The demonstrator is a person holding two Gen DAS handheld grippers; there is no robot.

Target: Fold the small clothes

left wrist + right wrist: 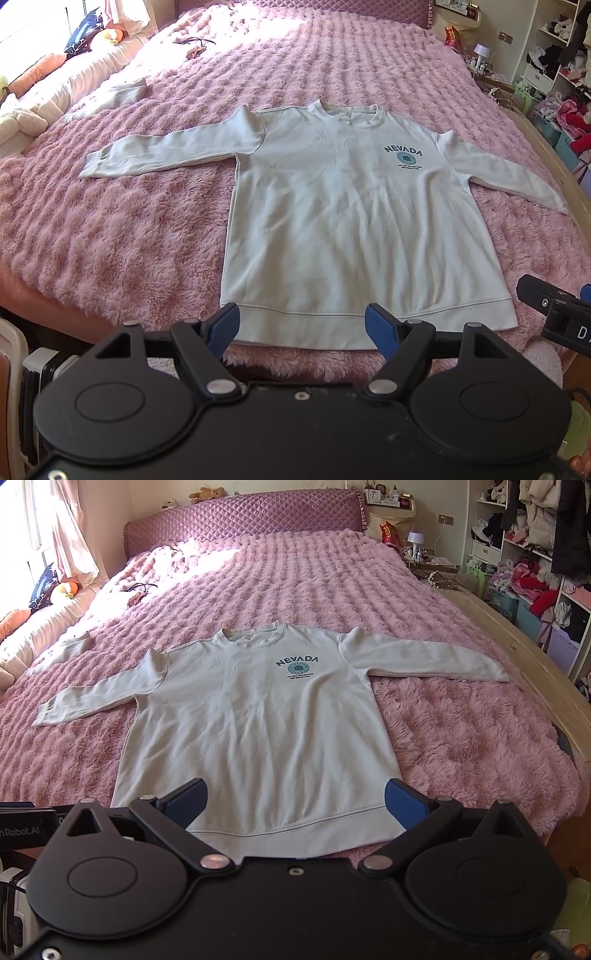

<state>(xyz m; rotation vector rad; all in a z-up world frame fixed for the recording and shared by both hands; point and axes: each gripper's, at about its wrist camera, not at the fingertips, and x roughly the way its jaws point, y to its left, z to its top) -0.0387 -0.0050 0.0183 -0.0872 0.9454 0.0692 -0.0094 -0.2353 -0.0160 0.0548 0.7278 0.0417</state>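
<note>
A white long-sleeved sweatshirt (332,206) (258,720) with a dark "NEVADA" print lies flat and face up on the pink fluffy bedspread (129,229) (461,731), both sleeves spread out sideways, hem nearest me. My left gripper (301,326) hovers open just before the hem, its blue pads (225,323) wide apart and holding nothing. My right gripper (297,799) is also open over the hem's middle, with nothing between its pads (404,801). In the left wrist view the right gripper's black body (557,314) shows at the right edge.
A small folded white garment (118,96) (70,646) lies on the bed's left side. Pillows and plush toys (40,74) line the left edge. A wooden bed frame (524,653) and crowded shelves (535,572) stand to the right. The quilted headboard (240,517) is far back.
</note>
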